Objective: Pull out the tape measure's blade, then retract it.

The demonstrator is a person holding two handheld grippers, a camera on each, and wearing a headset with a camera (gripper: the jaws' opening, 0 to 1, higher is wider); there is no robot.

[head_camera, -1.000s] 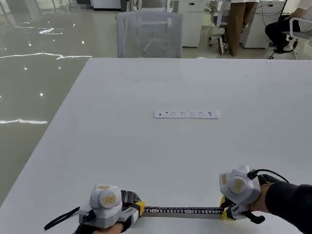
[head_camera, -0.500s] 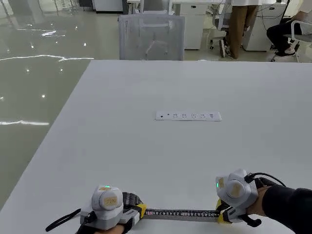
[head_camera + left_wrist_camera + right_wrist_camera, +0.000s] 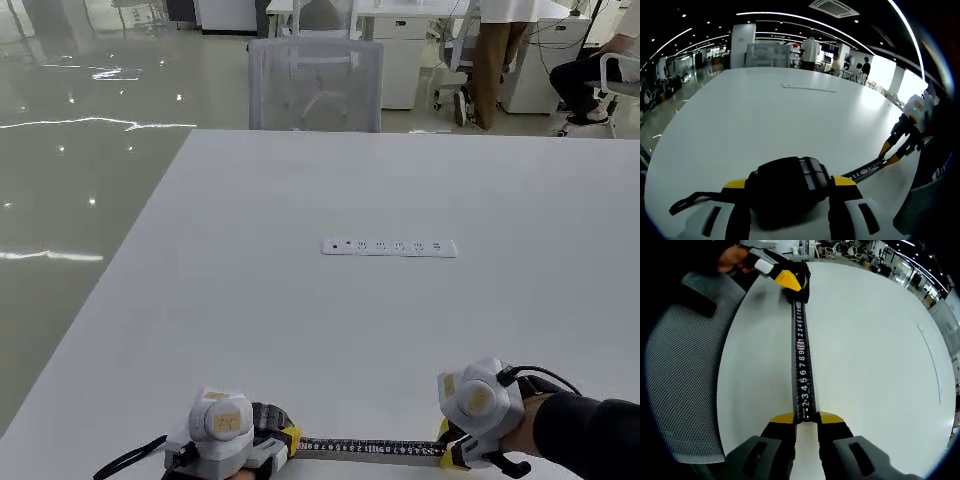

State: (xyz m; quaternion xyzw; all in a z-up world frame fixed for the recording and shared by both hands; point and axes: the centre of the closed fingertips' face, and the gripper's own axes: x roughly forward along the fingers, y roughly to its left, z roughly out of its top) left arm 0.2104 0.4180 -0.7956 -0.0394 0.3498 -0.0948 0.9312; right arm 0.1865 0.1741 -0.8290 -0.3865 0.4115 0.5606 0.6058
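Black casing of the tape measure (image 3: pixel 787 187) sat clamped between the yellow-tipped fingers (image 3: pixel 735 184) of the left gripper (image 3: pixel 278 440), just above the near edge of the white bench (image 3: pixel 400 330). A black strap (image 3: pixel 685 204) trailed away on the outer side of those fingers. Compared with a second before, this gripper had almost not moved against the bench edge.

From the left fingers the blade (image 3: pixel 370 449) ran straight and flat toward the right fingers, close over the bench, with its printed scale facing up. The stretch of blade between the two pairs of fingers was a little shorter than a second before. The whole head view had also slid, so part of the apparent shift was only the camera.

On the right, the right gripper (image 3: pixel 805 419) was pinching the free end of the blade with its fingers (image 3: pixel 782 418) closed on it. It had come a little nearer to the left fingers. Far beyond both pairs of fingers a white power strip (image 3: pixel 388 247) lay untouched on the bench.

I judged from this that the pulling out was finished and the return had begun, with the right fingers guiding the blade back into the casing. A good length was still outside, so the retraction was not yet done.
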